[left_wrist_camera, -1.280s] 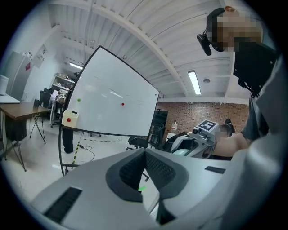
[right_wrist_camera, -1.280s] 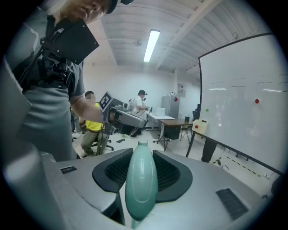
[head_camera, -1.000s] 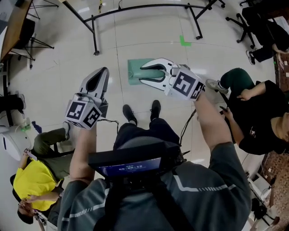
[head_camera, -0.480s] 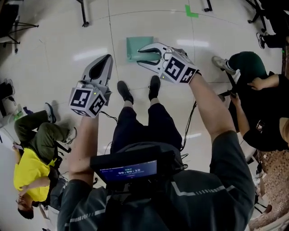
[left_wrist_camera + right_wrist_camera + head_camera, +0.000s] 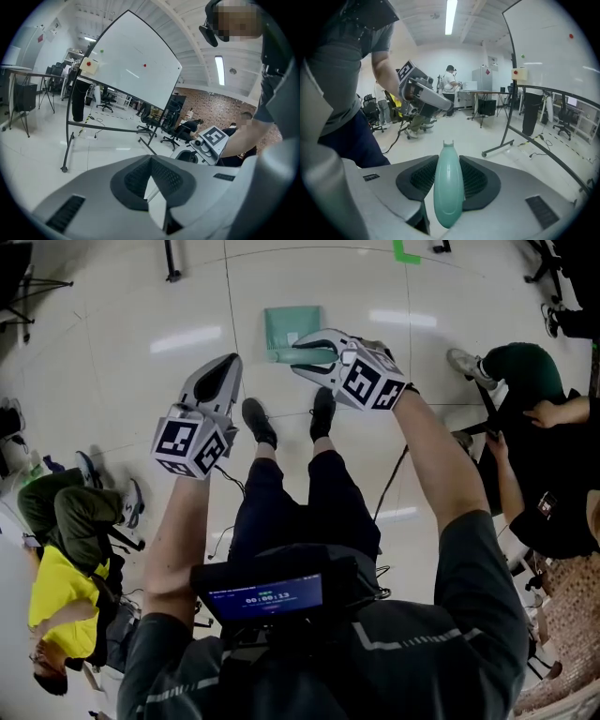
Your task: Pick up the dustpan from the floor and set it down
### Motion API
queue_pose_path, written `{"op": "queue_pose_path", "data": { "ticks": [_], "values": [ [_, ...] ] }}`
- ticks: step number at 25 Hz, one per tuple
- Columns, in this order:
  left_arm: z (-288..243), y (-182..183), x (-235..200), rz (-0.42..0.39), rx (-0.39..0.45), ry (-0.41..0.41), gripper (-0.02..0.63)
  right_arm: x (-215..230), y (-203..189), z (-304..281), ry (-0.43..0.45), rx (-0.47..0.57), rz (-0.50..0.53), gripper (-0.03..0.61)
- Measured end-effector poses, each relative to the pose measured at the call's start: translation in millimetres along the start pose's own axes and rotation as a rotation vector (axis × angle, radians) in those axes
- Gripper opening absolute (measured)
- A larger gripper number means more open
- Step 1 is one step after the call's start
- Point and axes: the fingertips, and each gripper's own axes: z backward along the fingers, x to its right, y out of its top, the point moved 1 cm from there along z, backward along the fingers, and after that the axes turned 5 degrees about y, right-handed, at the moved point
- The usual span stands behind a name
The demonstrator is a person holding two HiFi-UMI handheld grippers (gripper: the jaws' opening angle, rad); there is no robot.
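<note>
Right jaws: my right gripper (image 5: 449, 159) had its jaws partly open and pressed on the handle (image 5: 448, 187) of the mint-green dustpan (image 5: 292, 324); the handle stood between both dark pads, and its end stuck out past them.
Left jaws: my left gripper (image 5: 151, 161) had its jaws closed together at the tips; nothing was between them.
Dustpan place: its pan was just ahead of my right jaws, over the pale floor (image 5: 141, 343) and a little in front of my black shoes (image 5: 258, 421); whether the pan touched the floor I could not tell.
Left gripper place: it was to the left of the dustpan and apart from it; it pointed forward and a little down.
Around: a whiteboard (image 5: 136, 65) on a dark frame stood beyond; a green tape mark (image 5: 406, 251) was on the floor past the dustpan; a seated person in yellow (image 5: 61, 596) was at my left; a person in dark clothes (image 5: 553, 456) was at my right.
</note>
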Motion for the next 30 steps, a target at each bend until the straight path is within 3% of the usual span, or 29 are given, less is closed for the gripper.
{"op": "queue_pose_path", "data": {
  "ticks": [5,8,12,17,21,30],
  "values": [
    [6.5,-6.9,2.8,0.004,-0.009,-0.011,0.035,-21.7,-10.2,-12.4,0.039,-0.043,-0.033,0.178],
    [6.2,-7.8,10.6,0.002,-0.012,-0.013,0.035,-26.0,-13.1,-8.0,0.014,-0.040,-0.032,0.179],
    [-1.0,-4.5,16.9,-0.004,-0.016,-0.030,0.035,-22.2,-20.7,-2.7,0.001,-0.061,-0.041,0.257],
    [0.3,1.6,22.7,-0.003,-0.030,-0.029,0.035,-37.5,-21.5,2.9,0.041,-0.097,-0.041,0.254],
    [4.3,0.6,32.8,-0.014,-0.028,-0.039,0.035,-50.1,-25.1,8.6,0.032,-0.100,-0.002,0.181],
    [-6.1,-10.5,73.6,-0.017,-0.023,-0.049,0.035,-65.9,-50.0,43.0,0.024,-0.113,-0.022,0.221]
  ]
}}
